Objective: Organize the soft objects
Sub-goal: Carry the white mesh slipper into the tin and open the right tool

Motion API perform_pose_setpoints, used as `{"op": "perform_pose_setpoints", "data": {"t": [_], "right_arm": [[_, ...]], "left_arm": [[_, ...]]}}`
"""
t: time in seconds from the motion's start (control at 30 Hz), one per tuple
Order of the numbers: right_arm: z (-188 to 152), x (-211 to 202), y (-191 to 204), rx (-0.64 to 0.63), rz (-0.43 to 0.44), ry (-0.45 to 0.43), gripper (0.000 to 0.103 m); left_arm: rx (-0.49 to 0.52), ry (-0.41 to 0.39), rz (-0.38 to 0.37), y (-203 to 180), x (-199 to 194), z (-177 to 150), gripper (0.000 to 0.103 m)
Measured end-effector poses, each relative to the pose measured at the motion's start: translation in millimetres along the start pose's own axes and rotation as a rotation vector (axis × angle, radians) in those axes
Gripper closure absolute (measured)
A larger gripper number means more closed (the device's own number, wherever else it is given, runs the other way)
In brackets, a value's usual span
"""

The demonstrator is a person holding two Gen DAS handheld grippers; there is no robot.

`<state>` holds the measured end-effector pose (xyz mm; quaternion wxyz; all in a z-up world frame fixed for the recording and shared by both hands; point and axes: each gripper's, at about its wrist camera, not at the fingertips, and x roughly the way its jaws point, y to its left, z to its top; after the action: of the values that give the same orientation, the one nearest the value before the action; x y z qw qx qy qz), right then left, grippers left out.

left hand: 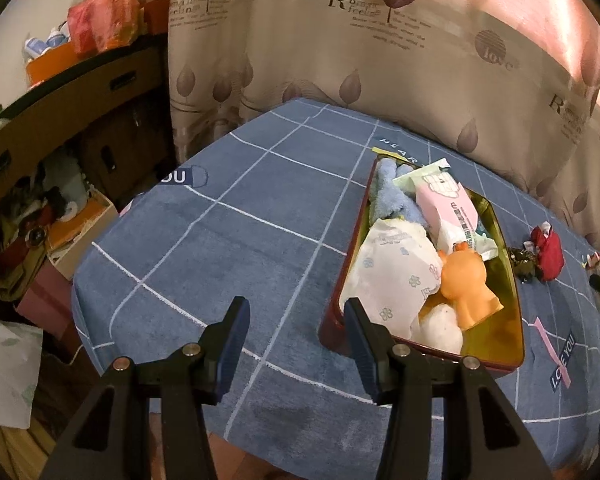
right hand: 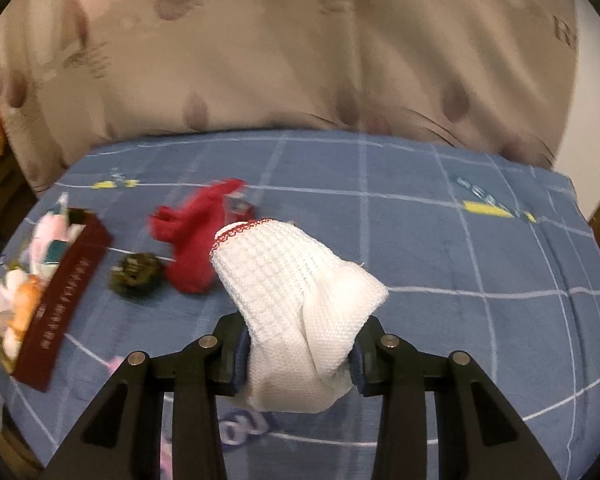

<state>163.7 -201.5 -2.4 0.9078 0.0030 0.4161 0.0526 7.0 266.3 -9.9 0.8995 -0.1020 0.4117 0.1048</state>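
My right gripper [right hand: 298, 354] is shut on a white knitted glove [right hand: 296, 292] with a red cuff edge, held above the blue checked tablecloth [right hand: 440, 280]. A red cloth [right hand: 198, 236] and a dark scrunchie [right hand: 136, 274] lie just ahead to its left. The dark red tin box [left hand: 516, 308] holds a blue plush [left hand: 388, 196], a pink wipes pack [left hand: 448, 204], a white packet [left hand: 396, 276] and an orange toy [left hand: 466, 284]. My left gripper [left hand: 296, 320] is open and empty, at the box's near left corner. The box also shows in the right wrist view [right hand: 66, 296].
A beige patterned curtain [left hand: 380, 40] hangs behind the table. Left of the table stand cardboard boxes [left hand: 60, 92], a red bag [left hand: 100, 16] and floor clutter [left hand: 32, 236]. The red cloth [left hand: 548, 252] and scrunchie [left hand: 524, 262] lie right of the box.
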Motion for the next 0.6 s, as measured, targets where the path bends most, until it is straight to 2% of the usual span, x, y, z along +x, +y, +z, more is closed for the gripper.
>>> {"op": "perform_pose_setpoints", "data": {"t": [0.33,0.6], "right_arm": [[9,-3,112,-0.158,0.203,0.012,0.067],[9,3,201,-0.286,0.324,0.029,0.067]], "left_arm": [[-0.053,0.005,0.011,13,1,2,0.053],[-0.101,-0.004,0.026,24,-1,4,0.053]]}}
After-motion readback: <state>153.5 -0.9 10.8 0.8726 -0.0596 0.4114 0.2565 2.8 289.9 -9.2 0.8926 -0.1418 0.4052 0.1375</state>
